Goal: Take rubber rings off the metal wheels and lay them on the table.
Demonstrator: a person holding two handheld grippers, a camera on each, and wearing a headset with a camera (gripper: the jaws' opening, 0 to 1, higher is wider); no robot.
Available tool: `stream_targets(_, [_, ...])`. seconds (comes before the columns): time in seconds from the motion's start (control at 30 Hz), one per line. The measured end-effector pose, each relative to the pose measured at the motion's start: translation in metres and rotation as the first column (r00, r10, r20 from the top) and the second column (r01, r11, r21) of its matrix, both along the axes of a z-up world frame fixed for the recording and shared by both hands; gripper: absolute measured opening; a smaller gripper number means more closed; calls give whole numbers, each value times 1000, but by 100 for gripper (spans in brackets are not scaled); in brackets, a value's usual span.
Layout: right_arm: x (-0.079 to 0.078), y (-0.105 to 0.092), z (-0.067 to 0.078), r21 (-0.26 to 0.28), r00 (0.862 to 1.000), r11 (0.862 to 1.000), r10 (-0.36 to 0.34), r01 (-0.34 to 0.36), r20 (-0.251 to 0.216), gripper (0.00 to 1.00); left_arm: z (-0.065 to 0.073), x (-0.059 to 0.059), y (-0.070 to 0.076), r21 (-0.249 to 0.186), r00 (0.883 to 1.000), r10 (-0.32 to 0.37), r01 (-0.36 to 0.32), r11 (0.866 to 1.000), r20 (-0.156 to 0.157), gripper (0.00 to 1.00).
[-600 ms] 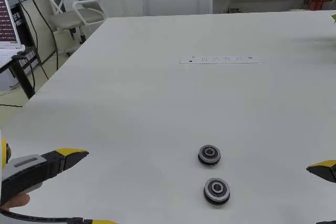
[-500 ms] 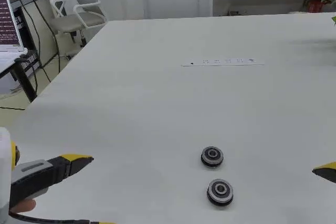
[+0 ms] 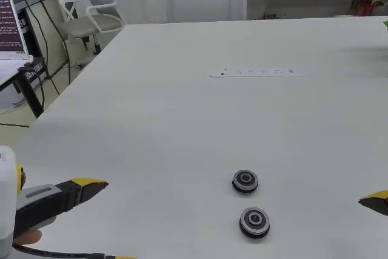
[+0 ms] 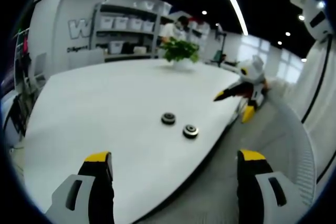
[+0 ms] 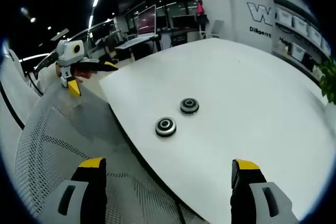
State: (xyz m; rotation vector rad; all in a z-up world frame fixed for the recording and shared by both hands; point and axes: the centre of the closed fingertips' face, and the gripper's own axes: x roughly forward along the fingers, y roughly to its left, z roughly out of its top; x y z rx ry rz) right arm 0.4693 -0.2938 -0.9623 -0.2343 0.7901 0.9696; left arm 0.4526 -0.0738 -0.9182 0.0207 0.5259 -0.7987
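Two metal wheels with dark rubber rings lie flat on the white table (image 3: 182,119), close together. The far wheel (image 3: 245,181) (image 4: 168,118) (image 5: 189,105) sits just beyond the near wheel (image 3: 254,222) (image 4: 190,131) (image 5: 165,126). My left gripper (image 3: 108,220) (image 4: 173,169) (image 5: 79,69) hovers open at the table's near left, well away from the wheels. At the near right edge my right gripper (image 3: 377,203) (image 5: 168,177) (image 4: 239,92) is also open, with nothing between its jaws.
A white power strip (image 3: 256,72) lies flat further back on the table. Office chairs (image 3: 91,10) stand beyond the far edge and a desk with a monitor (image 3: 9,22) at the left. A potted plant (image 4: 180,52) sits at the table's far right.
The head camera has dipped slightly, so the picture shifted. Both grippers stay at about the same places and open. The wheels have not moved.
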Motion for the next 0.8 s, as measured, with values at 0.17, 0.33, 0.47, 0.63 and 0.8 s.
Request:
stream_targets(0.17, [0,0,0,2,1000,1000,-5,5,1,99,-1,0,0,3,1000,1,-1,1000,-3,100])
stream_targets(0.33, [-1,0,0,0,1000,1000,-2,2,-2,99,-1,-1,1,-1,1000,3,-3,1000,-6,100])
stream_targets(0.47, [-1,0,0,-1,1000,1000,-3,3,-2,99,-1,-1,1,-1,1000,2,-2,1000,-8,100])
stream_targets(0.63, [-1,0,0,1,1000,1000,-4,4,-2,99,-3,0,2,2,1000,2,-2,1000,-14,100])
stream_targets(0.8, [-1,0,0,1,1000,1000,-4,4,-3,99,-3,0,2,1,1000,1,-1,1000,-16,100])
